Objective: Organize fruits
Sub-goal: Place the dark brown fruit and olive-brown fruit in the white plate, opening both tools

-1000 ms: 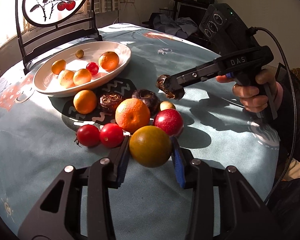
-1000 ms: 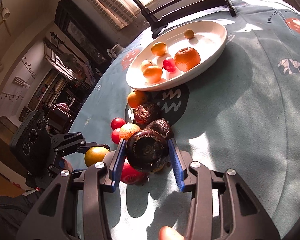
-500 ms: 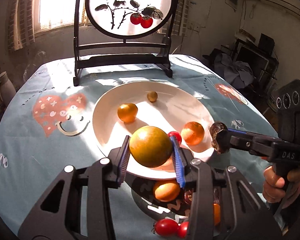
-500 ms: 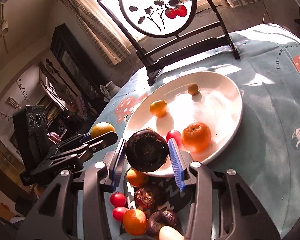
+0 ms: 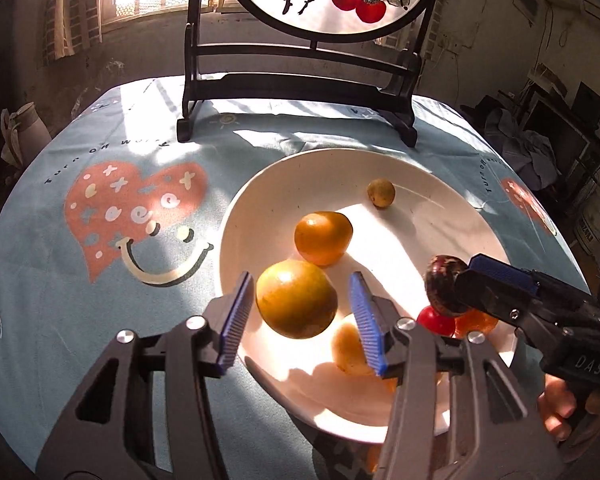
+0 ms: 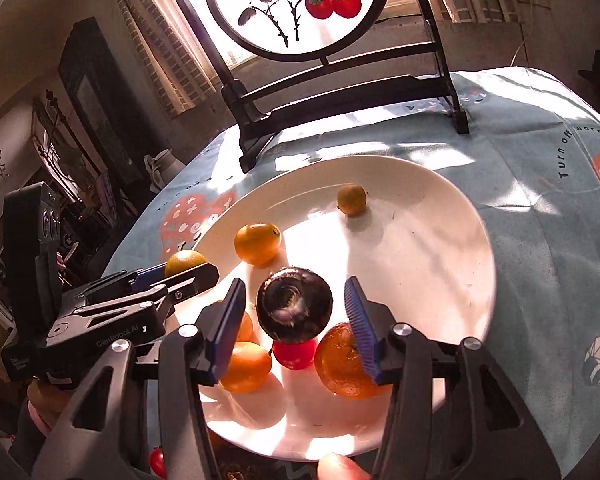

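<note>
Orange (image 5: pixel 296 299) and dark fruit (image 6: pixel 295 304) between just-opened jaws, untouched

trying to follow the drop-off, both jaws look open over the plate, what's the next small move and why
Probably pull both grippers back toward the fruit off the plate. The left gripper and right gripper have just opened their jaws, gaps beside the yellow-green fruit and dark fruit, both over the white plate.
</note>
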`<action>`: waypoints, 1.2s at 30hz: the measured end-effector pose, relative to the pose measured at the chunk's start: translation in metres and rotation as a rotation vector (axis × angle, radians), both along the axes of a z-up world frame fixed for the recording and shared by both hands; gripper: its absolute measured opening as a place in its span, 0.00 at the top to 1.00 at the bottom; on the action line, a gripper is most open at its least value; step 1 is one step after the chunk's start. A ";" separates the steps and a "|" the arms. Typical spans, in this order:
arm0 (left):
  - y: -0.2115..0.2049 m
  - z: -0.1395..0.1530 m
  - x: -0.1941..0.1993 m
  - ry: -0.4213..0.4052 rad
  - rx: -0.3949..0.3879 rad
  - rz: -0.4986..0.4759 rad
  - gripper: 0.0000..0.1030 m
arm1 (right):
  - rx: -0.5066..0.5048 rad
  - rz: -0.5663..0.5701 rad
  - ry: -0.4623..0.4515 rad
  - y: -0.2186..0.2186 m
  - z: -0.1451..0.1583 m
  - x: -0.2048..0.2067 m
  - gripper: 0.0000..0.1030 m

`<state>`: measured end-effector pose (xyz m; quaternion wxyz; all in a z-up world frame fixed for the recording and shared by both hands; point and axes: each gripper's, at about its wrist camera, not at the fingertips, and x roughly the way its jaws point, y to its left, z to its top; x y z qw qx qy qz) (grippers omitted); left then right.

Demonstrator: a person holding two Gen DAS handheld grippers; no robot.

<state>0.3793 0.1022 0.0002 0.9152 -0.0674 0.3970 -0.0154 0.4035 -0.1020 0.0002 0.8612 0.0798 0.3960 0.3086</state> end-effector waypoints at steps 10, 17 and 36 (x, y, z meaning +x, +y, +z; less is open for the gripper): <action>-0.003 0.031 -0.064 -0.114 0.022 0.025 0.05 | -0.003 0.056 -0.052 -0.019 0.022 -0.053 0.36; -0.002 0.006 -0.107 -0.088 0.086 0.059 0.04 | -0.133 0.221 -0.091 -0.009 0.006 -0.121 0.36; 0.010 0.005 -0.128 -0.093 0.078 0.118 0.04 | -0.338 0.358 -0.192 0.018 -0.018 -0.166 0.47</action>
